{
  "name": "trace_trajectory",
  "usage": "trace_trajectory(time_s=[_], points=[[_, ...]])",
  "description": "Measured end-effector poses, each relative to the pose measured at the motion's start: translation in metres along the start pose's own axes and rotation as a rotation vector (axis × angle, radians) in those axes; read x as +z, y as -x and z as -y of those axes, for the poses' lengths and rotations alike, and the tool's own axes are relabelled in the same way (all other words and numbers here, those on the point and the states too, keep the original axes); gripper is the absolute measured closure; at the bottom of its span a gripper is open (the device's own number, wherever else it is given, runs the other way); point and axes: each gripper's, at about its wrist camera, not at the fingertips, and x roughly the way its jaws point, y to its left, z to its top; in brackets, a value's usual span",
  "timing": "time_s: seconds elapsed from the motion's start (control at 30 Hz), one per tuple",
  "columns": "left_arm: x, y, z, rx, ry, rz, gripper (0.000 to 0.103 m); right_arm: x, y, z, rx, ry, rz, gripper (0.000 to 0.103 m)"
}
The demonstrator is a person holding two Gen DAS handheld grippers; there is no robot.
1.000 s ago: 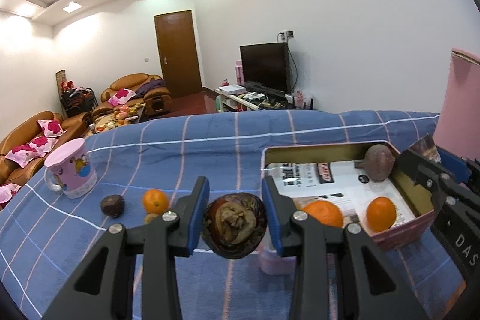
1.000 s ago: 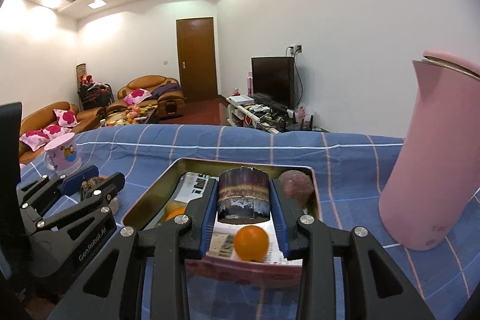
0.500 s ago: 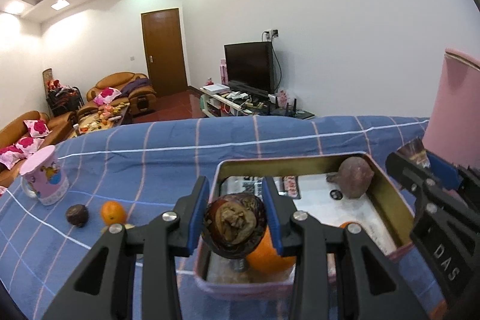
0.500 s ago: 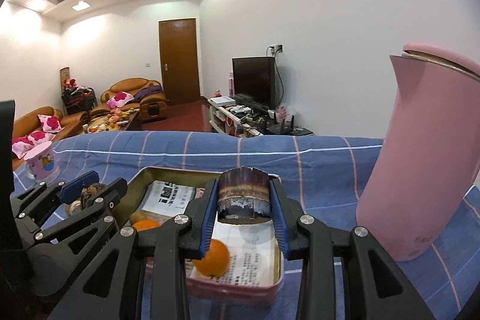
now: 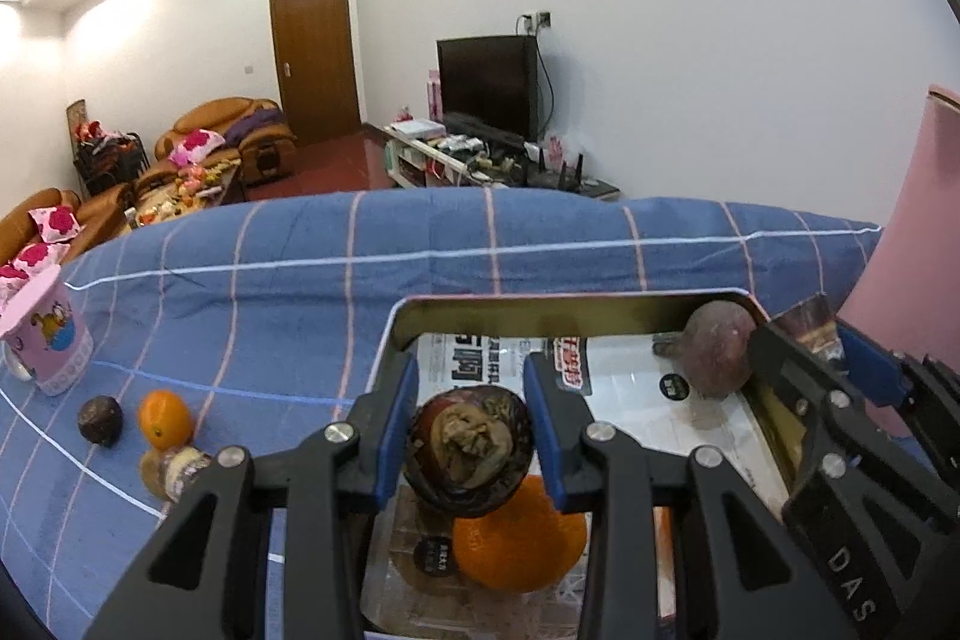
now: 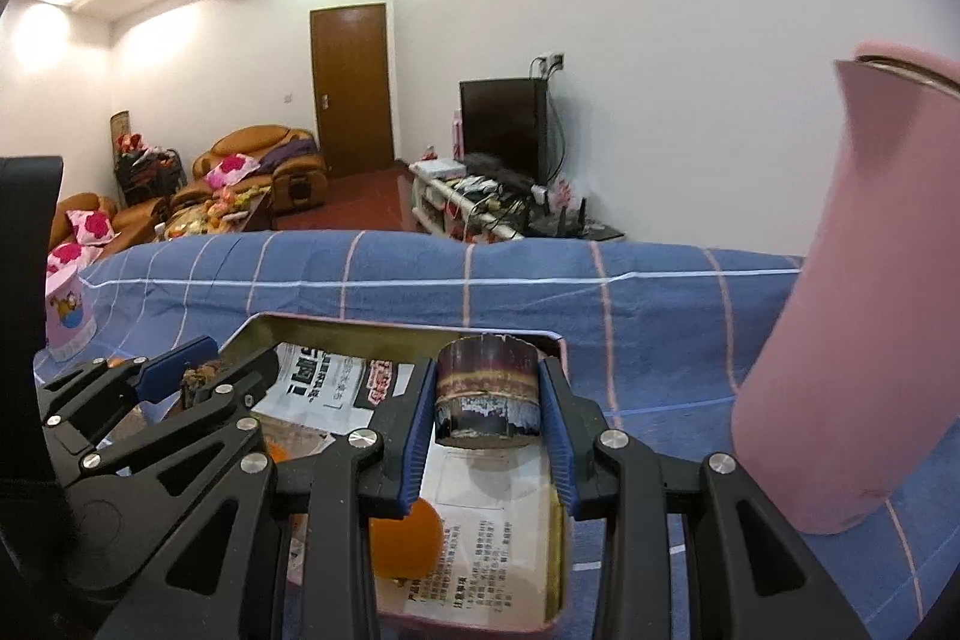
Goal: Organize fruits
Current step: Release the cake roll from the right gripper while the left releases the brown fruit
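mangosteen is pinched by left gripper over tin tray's near-left corner; sugarcane chunk is clamped by right gripper above it. both judged stiff, light; sides gripped.

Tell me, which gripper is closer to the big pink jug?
Right. The right gripper, holding a dark chunk, hangs just beside the pink jug; the left gripper is farther off, across the tin.

Pink jug (top, right side) cropped
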Motion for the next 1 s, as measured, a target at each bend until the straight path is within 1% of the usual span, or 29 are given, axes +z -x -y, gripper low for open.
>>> trace_trajectory(time_s=[0.23, 0.4, 0.47, 0.53, 0.6, 0.67, 0.73, 0.77, 0.8, 0.83, 0.87, 0.9, 0.93, 0.97, 1.0], points=[[-0.001, -0.003, 0.0, -0.004, -0.001, -0.021, 0.065, 0.0, -0.011, -0.001, 0.063, 0.013, -0.051, 0.067], [-0.001, -0.007, -0.001, -0.01, 0.004, -0.045, 0.065, -0.001, -0.014, -0.003, 0.098, 0.011, -0.068, 0.067], [-0.001, -0.006, -0.002, -0.012, 0.008, -0.045, 0.064, -0.001, -0.015, 0.0, 0.122, -0.009, -0.075, 0.066], [0.0, -0.006, -0.002, -0.009, 0.009, -0.039, 0.064, -0.002, -0.014, 0.0, 0.127, -0.011, -0.07, 0.065], [0.002, -0.006, -0.002, 0.0, 0.009, -0.031, 0.058, -0.002, -0.013, 0.0, 0.126, -0.011, -0.063, 0.065], [0.0, -0.003, -0.005, 0.021, 0.016, -0.021, 0.04, -0.002, -0.011, 0.001, 0.128, -0.018, -0.056, 0.065], [0.0, 0.001, -0.009, 0.04, 0.03, 0.002, 0.03, -0.002, -0.009, 0.004, 0.141, -0.036, -0.047, 0.065], [0.0, 0.005, -0.01, 0.051, 0.031, 0.022, 0.028, -0.001, -0.007, 0.005, 0.147, -0.044, -0.041, 0.064], [-0.001, 0.008, -0.011, 0.063, 0.031, 0.037, 0.026, -0.001, -0.006, 0.007, 0.145, -0.05, -0.033, 0.06], [0.0, 0.012, -0.012, 0.079, 0.031, 0.054, 0.023, 0.0, -0.004, 0.008, 0.138, -0.057, -0.022, 0.054], [0.0, 0.015, -0.013, 0.09, 0.034, 0.067, 0.017, 0.001, -0.002, 0.01, 0.136, -0.063, -0.014, 0.051], [0.001, 0.018, -0.016, 0.102, 0.046, 0.083, 0.013, 0.001, 0.0, 0.013, 0.142, -0.077, -0.005, 0.045], [0.001, 0.02, -0.02, 0.107, 0.059, 0.093, 0.007, 0.001, 0.002, 0.016, 0.152, -0.097, 0.0, 0.039], [0.001, 0.023, -0.025, 0.104, 0.084, 0.106, 0.002, 0.002, 0.002, 0.019, 0.158, -0.113, 0.004, 0.036], [0.001, 0.026, -0.029, 0.096, 0.098, 0.114, 0.0, 0.002, 0.004, 0.022, 0.162, -0.134, 0.012, 0.027]])
